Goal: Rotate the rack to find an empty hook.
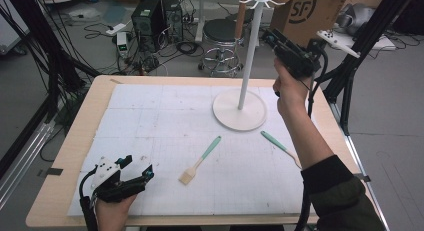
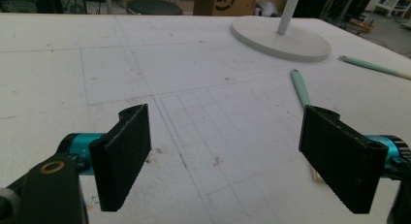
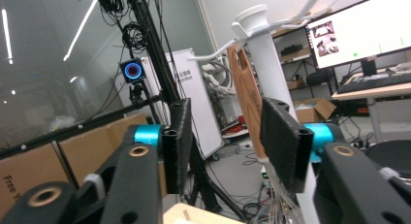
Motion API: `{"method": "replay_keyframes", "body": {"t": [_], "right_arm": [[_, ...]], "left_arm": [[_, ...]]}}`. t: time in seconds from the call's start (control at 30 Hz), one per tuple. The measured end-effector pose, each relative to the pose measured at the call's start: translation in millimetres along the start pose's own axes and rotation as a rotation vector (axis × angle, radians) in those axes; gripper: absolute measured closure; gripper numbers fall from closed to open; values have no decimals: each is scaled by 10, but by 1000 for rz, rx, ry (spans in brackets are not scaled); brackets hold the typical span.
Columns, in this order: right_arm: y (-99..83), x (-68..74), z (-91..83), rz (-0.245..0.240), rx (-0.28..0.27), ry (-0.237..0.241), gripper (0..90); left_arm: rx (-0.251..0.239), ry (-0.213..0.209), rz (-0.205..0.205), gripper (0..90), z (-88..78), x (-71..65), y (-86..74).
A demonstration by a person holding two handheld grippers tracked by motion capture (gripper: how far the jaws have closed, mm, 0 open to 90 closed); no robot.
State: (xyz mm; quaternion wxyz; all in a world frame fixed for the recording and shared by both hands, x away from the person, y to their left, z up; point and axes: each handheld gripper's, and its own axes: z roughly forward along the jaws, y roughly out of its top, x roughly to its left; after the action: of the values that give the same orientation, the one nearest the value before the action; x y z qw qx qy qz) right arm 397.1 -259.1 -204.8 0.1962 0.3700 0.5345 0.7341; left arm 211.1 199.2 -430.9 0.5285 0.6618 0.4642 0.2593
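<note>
At the near left corner of the white gridded foam mat point(image 1: 150, 116), the left gripper point(image 1: 136, 177) rests low in the person's hand, its two black jaws spread wide with nothing between them; in the left gripper view those jaws frame bare mat. Just past it, toward the middle of the mat, lies a pastry brush with a mint-green handle and pale bristles point(image 1: 199, 161), bristles toward the near edge. To its right, close to the person's right forearm, lies a second utensil with a mint-green handle and a light wooden end point(image 1: 280, 147), apart from the brush. Beyond both stands a white hook stand with a round flat base point(image 1: 239, 110) and a slim upright pole. From one of its top hooks hangs a brown wooden spatula point(image 3: 246, 100). The right gripper point(image 1: 267, 37) is held high beside the pole, its jaws parted and holding nothing, with the wooden spatula hanging just beyond them in the right gripper view.
</note>
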Motion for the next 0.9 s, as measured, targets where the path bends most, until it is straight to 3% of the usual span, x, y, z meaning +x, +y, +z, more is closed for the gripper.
{"method": "replay_keyframes", "body": {"t": [0.17,0.37,0.9], "right_arm": [[-72,5,-193,-19,39,-7,484],[-179,25,-344,-36,86,0,328],[-517,-112,-879,-8,212,-11,334]], "left_arm": [[-18,28,23,196,-49,-25,14],[-17,33,46,196,-46,-55,23],[-14,33,78,196,-46,-121,34]]}}
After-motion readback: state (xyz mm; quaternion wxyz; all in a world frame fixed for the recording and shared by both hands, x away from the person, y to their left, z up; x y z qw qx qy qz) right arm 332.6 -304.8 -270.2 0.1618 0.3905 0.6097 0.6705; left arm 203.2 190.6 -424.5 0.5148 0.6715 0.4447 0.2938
